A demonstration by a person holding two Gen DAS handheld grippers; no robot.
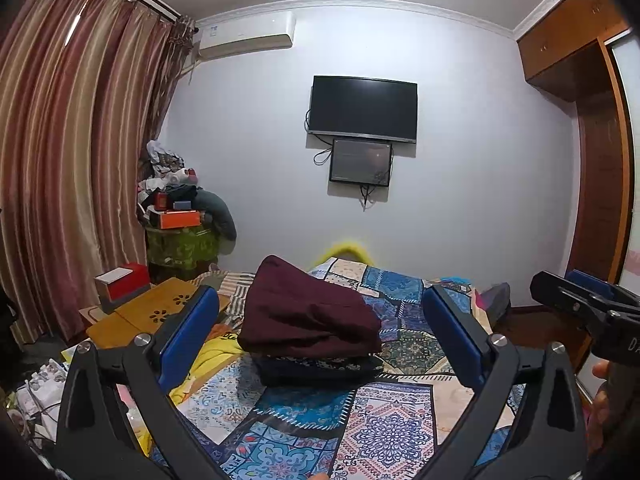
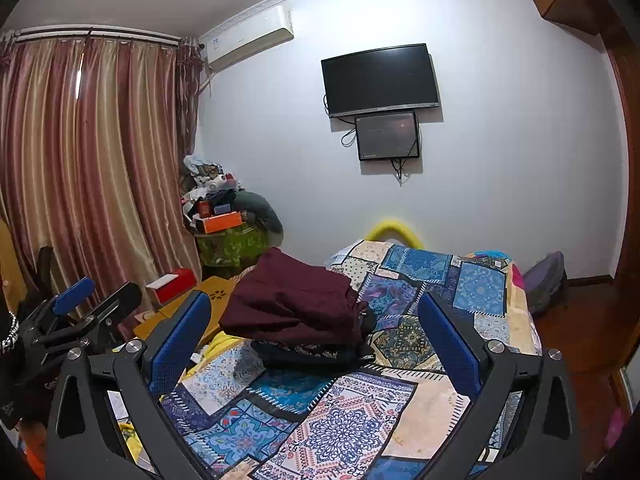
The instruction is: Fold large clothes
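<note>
Blue-padded fingers (image 1: pixel 188 332) wide apart — folded maroon garment (image 1: pixel 308 316) hiding dark clothes (image 1: pixel 320 370) beneath

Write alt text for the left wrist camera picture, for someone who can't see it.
The left gripper, its blue-padded fingers wide open and empty, faces a folded maroon garment stacked on a dark patterned garment on a bed with a patchwork bedspread. The right gripper shows at the right edge. Behind are a wall-mounted TV, striped curtains and an air conditioner.
</note>
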